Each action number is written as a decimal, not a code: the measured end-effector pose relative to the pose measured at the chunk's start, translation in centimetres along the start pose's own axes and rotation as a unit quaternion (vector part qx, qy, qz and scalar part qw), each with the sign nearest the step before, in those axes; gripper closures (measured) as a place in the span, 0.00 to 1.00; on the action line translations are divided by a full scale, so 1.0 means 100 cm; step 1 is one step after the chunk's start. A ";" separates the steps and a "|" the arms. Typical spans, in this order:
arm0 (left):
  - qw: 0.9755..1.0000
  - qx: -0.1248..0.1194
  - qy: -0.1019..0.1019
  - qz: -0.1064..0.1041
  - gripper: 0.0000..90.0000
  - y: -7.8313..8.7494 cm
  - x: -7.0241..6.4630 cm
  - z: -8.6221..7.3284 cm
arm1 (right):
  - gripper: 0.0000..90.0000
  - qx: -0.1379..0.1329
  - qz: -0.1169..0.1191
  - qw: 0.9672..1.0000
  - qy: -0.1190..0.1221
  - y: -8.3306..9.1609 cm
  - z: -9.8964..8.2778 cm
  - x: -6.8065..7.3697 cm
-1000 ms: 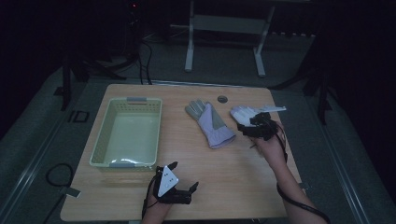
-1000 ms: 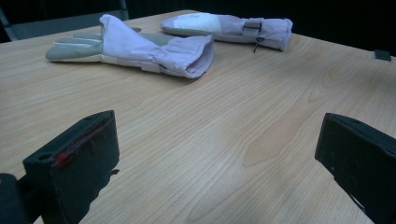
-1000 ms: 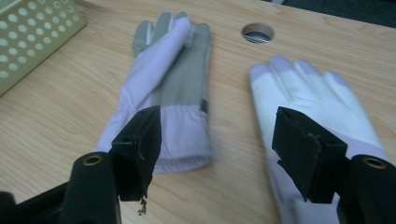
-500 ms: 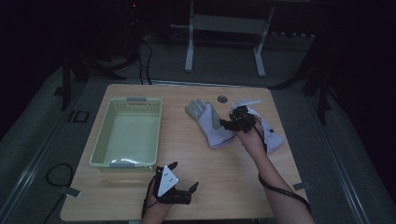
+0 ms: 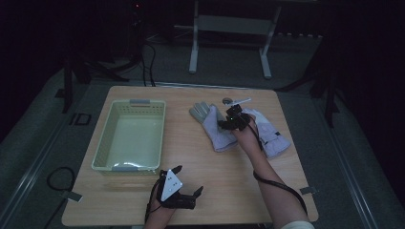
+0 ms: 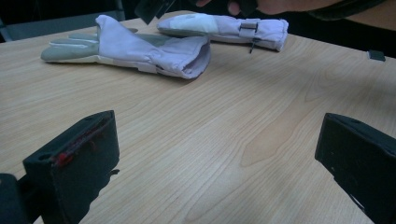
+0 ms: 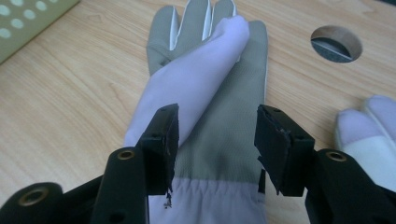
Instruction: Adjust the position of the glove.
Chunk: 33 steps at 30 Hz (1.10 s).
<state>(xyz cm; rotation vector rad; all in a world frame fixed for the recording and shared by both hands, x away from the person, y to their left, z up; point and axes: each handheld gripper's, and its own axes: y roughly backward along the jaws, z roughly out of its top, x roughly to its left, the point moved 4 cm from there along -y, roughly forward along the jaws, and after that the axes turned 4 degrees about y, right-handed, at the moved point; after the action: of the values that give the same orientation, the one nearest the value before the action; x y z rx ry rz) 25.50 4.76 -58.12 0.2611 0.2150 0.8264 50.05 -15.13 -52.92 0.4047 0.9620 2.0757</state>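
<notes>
- High view: the right gripper point(image 5: 228, 123) has come left from the far glove point(image 5: 270, 136) and now sits over the near glove point(image 5: 213, 128), mid-surface, right of the basket point(image 5: 102, 151). Its jaws have just been closing. I judge a pick-up of this glove is starting, likely bound for the basket. The left gripper point(image 5: 184, 191) rests at the near edge of the surface point(image 5: 224, 191), unmoved.
- Left gripper view: its jaws stand spread wide with only bare surface between them. It shows both gloves side on: the near glove point(image 6: 140, 49) lies flat with its cuff gaping, and the other point(image 6: 224, 25) lies behind, details the high view hides.
- Right gripper view: the jaws are half spread, straddling the glove point(image 7: 212, 107) above its cuff, pads not yet pressing. It reveals a folded-over thumb and a round hole point(image 7: 336, 43) in the surface.
</notes>
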 end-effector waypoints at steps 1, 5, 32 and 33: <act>1.000 0.000 0.000 0.000 0.00 0.000 0.000 0.000 | 0.56 0.004 -0.003 1.000 -0.001 -0.003 -0.001 -0.001; 1.000 0.000 0.000 -0.002 0.00 0.000 0.000 0.000 | 0.58 0.018 -0.010 1.000 0.000 -0.016 -0.004 -0.004; 1.000 0.003 0.003 -0.004 0.00 -0.001 0.000 0.000 | 0.96 0.047 -0.013 0.999 -0.010 -0.038 -0.013 0.005; 1.000 0.003 0.004 -0.004 0.00 -0.001 0.000 0.000 | 0.96 0.042 -0.012 0.999 -0.018 -0.036 -0.013 0.006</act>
<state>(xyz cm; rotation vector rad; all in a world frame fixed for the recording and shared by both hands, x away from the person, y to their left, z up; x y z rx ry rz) 25.55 4.73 -58.14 0.2629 0.2253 0.8186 50.88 -13.90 -56.52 0.4710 1.0304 2.0036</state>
